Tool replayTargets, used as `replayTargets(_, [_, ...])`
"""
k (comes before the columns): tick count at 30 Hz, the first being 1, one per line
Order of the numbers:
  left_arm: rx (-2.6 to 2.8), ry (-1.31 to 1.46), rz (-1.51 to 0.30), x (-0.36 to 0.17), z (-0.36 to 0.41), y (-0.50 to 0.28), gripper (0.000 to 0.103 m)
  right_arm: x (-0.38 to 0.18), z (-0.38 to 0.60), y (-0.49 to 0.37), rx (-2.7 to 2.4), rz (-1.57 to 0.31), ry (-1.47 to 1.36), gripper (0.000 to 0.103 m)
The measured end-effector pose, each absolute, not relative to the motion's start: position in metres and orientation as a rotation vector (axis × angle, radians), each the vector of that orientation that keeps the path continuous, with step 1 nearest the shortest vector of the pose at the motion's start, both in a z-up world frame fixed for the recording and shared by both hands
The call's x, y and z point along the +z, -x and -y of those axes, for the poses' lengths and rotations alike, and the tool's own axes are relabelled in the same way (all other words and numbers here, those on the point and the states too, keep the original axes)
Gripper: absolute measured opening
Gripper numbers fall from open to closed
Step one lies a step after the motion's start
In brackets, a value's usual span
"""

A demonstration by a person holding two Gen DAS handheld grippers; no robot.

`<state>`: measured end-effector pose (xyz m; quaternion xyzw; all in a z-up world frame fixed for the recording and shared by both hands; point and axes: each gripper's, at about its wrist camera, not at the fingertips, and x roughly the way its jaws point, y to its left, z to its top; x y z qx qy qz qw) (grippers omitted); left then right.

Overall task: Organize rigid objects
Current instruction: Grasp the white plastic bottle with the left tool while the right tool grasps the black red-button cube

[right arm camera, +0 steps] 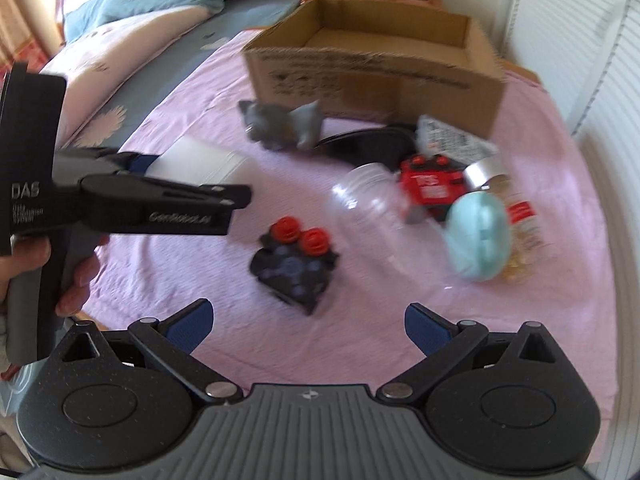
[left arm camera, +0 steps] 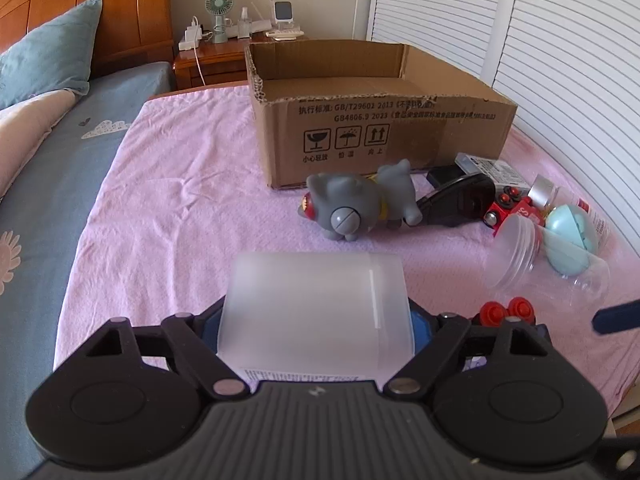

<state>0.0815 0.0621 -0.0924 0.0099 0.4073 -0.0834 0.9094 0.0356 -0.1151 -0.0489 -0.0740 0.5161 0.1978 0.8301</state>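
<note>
Your left gripper clamps the frosted white container; lift it level into the cardboard box. Your right gripper hangs open and empty above the black toy with red knobs.

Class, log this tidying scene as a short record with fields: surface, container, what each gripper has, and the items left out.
surface: pink cloth on a bed
container: cardboard box, open top, nothing visible inside
left gripper: jaws closed on a white tub
right gripper: jaws open, nothing between them
loose items: grey toy, clear jar on its side, red toy, teal egg, black toy with red knobs
</note>
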Motion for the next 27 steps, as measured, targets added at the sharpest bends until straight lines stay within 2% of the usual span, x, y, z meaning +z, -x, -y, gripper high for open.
replayTargets(8, [-0.128, -0.016, -0.842, -0.092, -0.088, -0.072, 0.083, -0.080, 0.083, -0.050, 0.489, -1.152, 0.162, 0.103])
replayTargets(18, [-0.115, 0.022, -0.850, -0.093, -0.105, -0.070, 0.083, -0.085, 0.054, -0.059, 0.559, -1.069, 0.254, 0.102])
replayTargets(23, [-0.106, 0.022, -0.848, -0.093, -0.106, -0.070, 0.083, -0.086, 0.046, -0.061, 0.510, -1.017, 0.332, 0.081])
replayTargets(27, [-0.100, 0.019, -0.845, -0.094, -0.105, -0.071, 0.083, -0.084, 0.051, -0.061, 0.482, -0.996, 0.324, 0.072])
